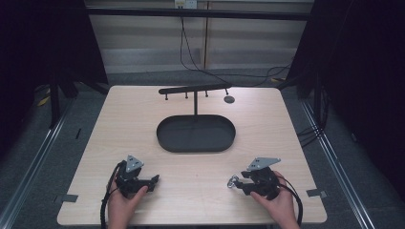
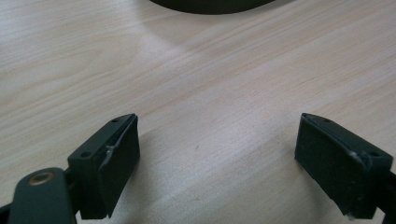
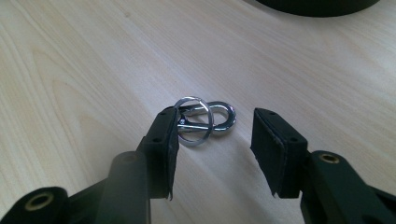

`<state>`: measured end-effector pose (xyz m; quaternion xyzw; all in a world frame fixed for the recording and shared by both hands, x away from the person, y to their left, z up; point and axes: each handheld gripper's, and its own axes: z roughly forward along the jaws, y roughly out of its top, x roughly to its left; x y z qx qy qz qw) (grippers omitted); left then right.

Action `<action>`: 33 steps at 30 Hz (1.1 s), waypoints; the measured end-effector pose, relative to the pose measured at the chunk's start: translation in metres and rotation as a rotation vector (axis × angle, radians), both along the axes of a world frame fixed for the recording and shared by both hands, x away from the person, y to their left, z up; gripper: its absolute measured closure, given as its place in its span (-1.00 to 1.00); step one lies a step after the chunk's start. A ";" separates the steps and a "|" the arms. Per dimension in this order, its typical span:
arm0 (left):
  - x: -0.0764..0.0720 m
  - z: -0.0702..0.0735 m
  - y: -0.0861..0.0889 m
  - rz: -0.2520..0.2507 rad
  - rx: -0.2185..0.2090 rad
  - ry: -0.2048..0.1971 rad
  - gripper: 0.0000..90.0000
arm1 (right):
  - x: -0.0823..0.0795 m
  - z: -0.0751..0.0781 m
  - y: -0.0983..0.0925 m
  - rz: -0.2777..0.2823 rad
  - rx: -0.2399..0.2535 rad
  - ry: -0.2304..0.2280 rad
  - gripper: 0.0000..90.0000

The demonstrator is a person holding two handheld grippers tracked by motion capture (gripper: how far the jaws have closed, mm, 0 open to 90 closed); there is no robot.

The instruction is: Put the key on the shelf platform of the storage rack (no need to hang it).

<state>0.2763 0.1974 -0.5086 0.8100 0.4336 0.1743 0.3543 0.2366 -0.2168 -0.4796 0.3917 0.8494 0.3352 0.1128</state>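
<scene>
The metal ring clip (image 3: 204, 120), a silver key ring linked to a small looped clasp, lies flat on the bench (image 1: 191, 186) just ahead of your right claw (image 3: 212, 144), near the bench's front right quarter; in the high view it shows as a small bright piece (image 1: 233, 181) at that claw's tips. Your right claw (image 1: 241, 183) is released, its jaws spread, and in the right gripper view the ring touches or sits just behind the tip of the jaw drawn on the left, while the other jaw stands apart from it with bare wood between. Your left claw (image 1: 154, 180) is released too, jaws wide apart in the left gripper view (image 2: 217, 158), with nothing but pale wood between and ahead of them. Both your hands (image 1: 125, 206) rest close to the front edge of the bench, the right hand (image 1: 279, 205) nearest the front right corner. Between the two claws you have a wide stretch of bare bench. Farther in, at the middle, sits a dark oval tray (image 1: 196, 133) whose near rim lies well apart from both claws. Behind the tray a thin black post carries a slanted bar with small pegs (image 1: 195, 89), and a small dark disc (image 1: 229, 99) lies beside it toward the far edge. The left and right sides of the bench are bare out to their edges.
</scene>
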 end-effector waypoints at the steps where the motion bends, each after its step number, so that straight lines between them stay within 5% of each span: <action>1: 0.000 0.000 0.000 0.003 -0.003 0.000 -0.69 | 0.000 0.000 0.001 0.002 0.004 -0.003 0.15; 22: 0.000 0.000 0.000 0.000 0.000 0.001 -0.69 | 0.003 -0.005 0.013 0.007 0.005 0.010 0.44; 33: 0.000 0.000 0.000 0.000 0.000 0.001 -0.69 | 0.002 -0.007 0.015 0.010 -0.043 0.017 0.87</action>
